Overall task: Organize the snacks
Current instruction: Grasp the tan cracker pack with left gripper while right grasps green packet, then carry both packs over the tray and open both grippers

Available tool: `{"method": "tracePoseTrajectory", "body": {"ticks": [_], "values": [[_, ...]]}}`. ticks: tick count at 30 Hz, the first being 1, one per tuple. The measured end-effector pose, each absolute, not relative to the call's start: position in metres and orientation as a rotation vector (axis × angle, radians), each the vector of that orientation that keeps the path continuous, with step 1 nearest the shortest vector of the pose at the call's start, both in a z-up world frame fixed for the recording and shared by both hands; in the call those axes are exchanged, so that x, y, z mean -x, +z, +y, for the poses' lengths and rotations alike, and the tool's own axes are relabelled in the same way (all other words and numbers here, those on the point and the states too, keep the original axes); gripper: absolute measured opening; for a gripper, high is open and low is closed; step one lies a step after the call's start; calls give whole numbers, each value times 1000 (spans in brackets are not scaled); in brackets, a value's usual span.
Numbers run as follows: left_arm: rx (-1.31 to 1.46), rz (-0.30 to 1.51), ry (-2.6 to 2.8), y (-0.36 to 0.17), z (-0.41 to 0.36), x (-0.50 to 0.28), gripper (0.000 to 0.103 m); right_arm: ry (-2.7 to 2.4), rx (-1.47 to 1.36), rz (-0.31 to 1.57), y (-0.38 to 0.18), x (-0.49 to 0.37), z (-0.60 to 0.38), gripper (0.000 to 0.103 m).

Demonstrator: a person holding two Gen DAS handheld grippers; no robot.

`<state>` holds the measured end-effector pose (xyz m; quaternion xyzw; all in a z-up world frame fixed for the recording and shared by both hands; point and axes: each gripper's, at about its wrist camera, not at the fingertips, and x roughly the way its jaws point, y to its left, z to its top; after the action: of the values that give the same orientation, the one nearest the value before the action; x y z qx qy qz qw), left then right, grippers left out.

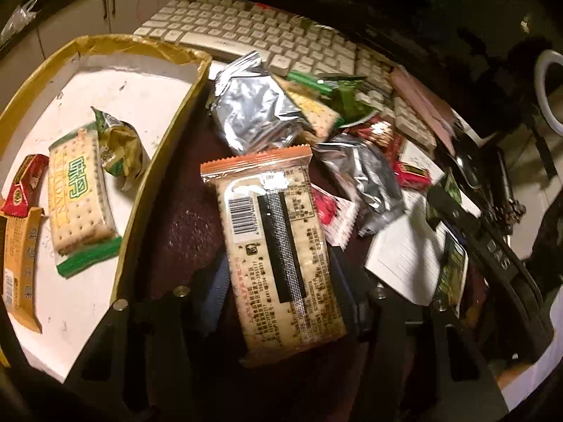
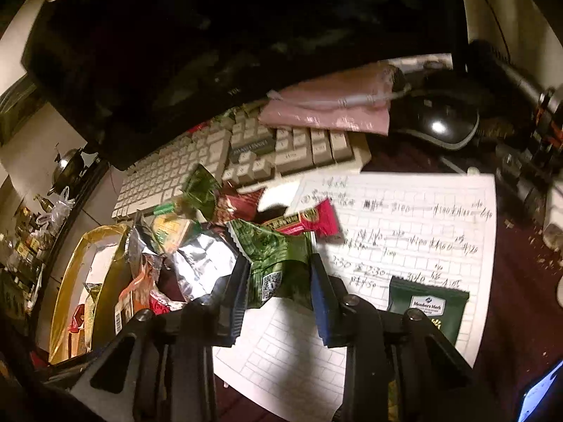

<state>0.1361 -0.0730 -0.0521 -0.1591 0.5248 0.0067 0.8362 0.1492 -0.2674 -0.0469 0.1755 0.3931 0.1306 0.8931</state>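
My left gripper [image 1: 278, 277] is shut on an orange-edged cracker pack [image 1: 274, 246], barcode side up, just right of the gold-rimmed box [image 1: 169, 133]. The box holds a green cracker pack [image 1: 81, 190], a crumpled green-gold wrapper [image 1: 119, 147] and orange and red packs [image 1: 21, 211]. My right gripper [image 2: 278, 281] is shut on a green crinkled snack pack [image 2: 271, 263] above the lined paper. A heap of silver, green and red packs [image 1: 281, 112] lies by the keyboard; it also shows in the right wrist view [image 2: 197, 239].
A white keyboard [image 1: 253, 31] runs along the back under a dark monitor [image 2: 176, 52]. A lined handwritten sheet [image 2: 404, 232] carries a dark green Member's Mark pack [image 2: 425, 306]. A pink cloth [image 2: 330, 109], a black mouse [image 2: 440, 123] and a phone [image 2: 542, 394] sit at the right.
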Motion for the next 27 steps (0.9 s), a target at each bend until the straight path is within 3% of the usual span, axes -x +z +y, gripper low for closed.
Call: {"method": "tracePoseTrajectory", "body": {"ticks": [9, 14, 20, 27], "values": [[338, 984, -89, -7, -54, -81, 56, 408, -303, 683, -25, -131, -249, 32], [316, 895, 23, 13, 0, -51, 56, 578, -298, 659, -3, -108, -214, 31], [347, 914, 114, 3, 51, -39, 56, 767, -183, 706, 0, -93, -126, 31], [361, 973, 89, -20, 56, -52, 57, 832, -66, 794, -8, -105, -46, 31]]}}
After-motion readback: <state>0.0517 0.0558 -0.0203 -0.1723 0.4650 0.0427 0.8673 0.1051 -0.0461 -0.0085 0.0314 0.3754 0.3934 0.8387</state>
